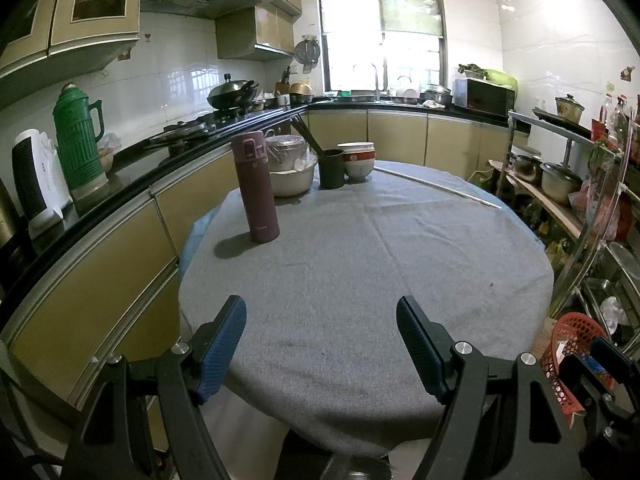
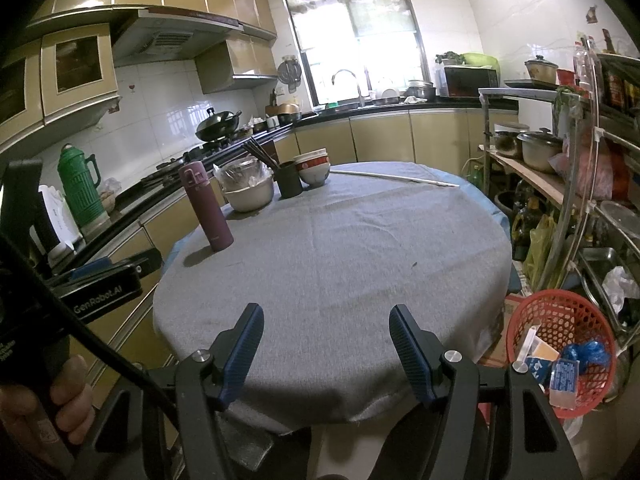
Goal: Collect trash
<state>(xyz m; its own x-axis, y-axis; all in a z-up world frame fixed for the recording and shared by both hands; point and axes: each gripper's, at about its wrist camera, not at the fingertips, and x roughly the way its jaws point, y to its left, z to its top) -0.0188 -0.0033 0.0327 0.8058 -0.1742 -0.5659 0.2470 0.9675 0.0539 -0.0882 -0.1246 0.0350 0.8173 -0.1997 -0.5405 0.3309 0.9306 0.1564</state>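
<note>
Both tools are hanging over the near edge of the round bench [image 2: 340,264] with its grey cloth, jaws spread and nothing in them. The left tool [image 1: 321,346] and right tool [image 2: 326,350] have bare cloth in front. The trash sits in the red mesh basket [image 2: 560,320] down on the floor, right of the right tool: blue wrappers [image 2: 588,354] and small packets
</note>
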